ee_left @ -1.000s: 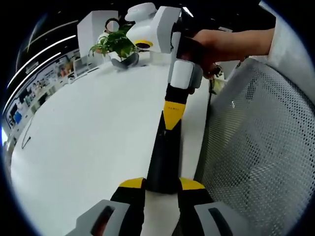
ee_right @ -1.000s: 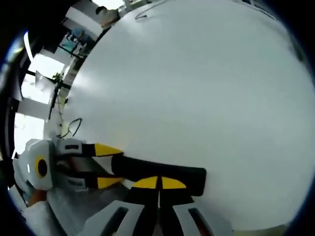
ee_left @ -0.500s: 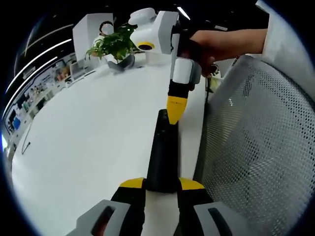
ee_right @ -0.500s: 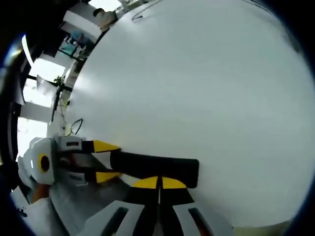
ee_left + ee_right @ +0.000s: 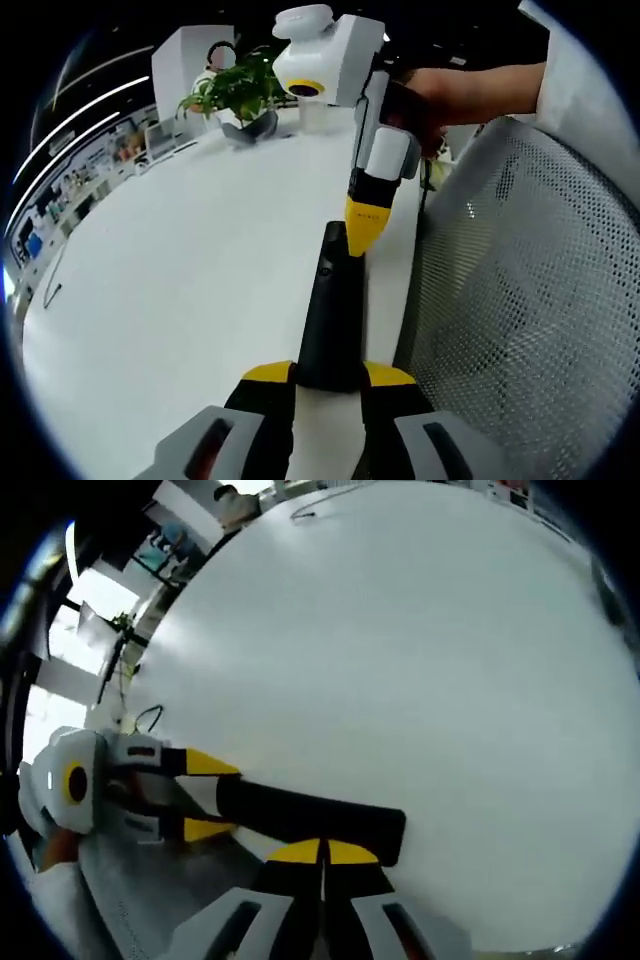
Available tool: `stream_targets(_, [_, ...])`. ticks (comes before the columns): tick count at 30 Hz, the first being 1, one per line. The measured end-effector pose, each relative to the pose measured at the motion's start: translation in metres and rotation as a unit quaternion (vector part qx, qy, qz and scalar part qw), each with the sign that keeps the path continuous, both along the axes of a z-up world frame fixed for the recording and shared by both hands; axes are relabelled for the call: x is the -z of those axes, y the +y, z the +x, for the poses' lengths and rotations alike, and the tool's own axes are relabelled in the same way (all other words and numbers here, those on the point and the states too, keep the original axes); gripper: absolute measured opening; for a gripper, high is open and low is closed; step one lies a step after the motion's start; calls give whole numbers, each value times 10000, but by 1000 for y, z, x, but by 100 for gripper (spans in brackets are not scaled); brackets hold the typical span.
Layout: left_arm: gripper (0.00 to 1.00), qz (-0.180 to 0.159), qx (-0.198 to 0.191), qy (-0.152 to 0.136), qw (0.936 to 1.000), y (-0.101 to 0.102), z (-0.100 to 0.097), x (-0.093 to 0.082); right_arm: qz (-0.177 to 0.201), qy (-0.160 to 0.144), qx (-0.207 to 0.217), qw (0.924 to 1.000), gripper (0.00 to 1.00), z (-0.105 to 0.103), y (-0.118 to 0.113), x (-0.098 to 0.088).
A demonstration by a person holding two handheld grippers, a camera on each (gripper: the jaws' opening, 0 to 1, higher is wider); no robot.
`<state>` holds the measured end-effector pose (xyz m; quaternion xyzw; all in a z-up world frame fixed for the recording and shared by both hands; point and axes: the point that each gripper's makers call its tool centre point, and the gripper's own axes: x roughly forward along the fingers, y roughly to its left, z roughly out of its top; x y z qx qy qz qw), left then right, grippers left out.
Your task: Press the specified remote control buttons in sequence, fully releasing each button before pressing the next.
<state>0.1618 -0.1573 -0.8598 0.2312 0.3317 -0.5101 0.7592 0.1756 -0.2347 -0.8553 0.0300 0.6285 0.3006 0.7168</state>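
Left gripper [image 5: 328, 385]: jaws clamped on the slim black plastic remote control [image 5: 330, 310].
Right gripper [image 5: 366, 228]: jaws together — tip touching the remote's far end.
Progress: a press apparently underway — remaining sequence unclear.

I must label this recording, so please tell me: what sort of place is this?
Probably an open office: a large white table, a mesh office chair, a potted plant, shelving behind.
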Motion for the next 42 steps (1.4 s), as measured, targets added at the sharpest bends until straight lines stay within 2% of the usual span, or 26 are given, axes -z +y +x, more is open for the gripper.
stream_targets(9, [24,9,30,-19,10000,0,0,0,176,73,142,9997,0,0,1,-1])
stream_targets(17, [24,6,40,-29,10000,0,0,0,-80,40,-130,9999,0,-2,-2,0])
stream_targets(28, [24,19,57,-44,10000,0,0,0,-214,30,-183,9996,0,-1,-3,2])
stream_targets(35, [24,23,78,-62,9999,0,0,0,-59,110,8,9999,0,-1,-4,0])
stream_targets(39, [24,23,78,-66,9999,0,0,0,159,-55,177,9997,0,7,0,-11])
stream_targets(42, [24,4,67,-44,10000,0,0,0,135,-63,172,9997,0,10,2,-10])
